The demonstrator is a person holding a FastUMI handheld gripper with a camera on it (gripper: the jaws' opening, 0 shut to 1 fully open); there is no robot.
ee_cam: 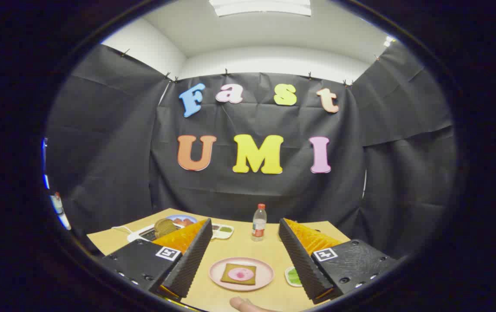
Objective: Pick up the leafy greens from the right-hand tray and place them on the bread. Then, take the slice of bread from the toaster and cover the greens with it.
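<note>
Leafy greens lie on a small pale tray near the front right part of the counter, half hidden behind the inner face of the right finger of the tongs. Just to their left, between the two fingers, sits a pink plate carrying a slice of bread with a pink round topping on it; that is where the greens belong. The tongs hang open and empty above the near edge of the counter, ribbed fingers spread wide with the plate framed between them. A fingertip of a person's hand shows at the very front edge, just below the plate.

Toward the back left corner stands the white toaster with a brown slice rising out of it, partly behind the left finger. Beside it are a blue plate holding something reddish and a small white dish with something green. A clear bottle with a red cap stands upright near the back edge, in the middle.

The greens look thin, light and floppy, likely to fold or slip when lifted. I would judge a gentle pinch across the middle of the leaf safest, low against the tray, so the edges droop evenly. The toaster slice should be stiffer and crumbly; take its exposed top edge.
</note>
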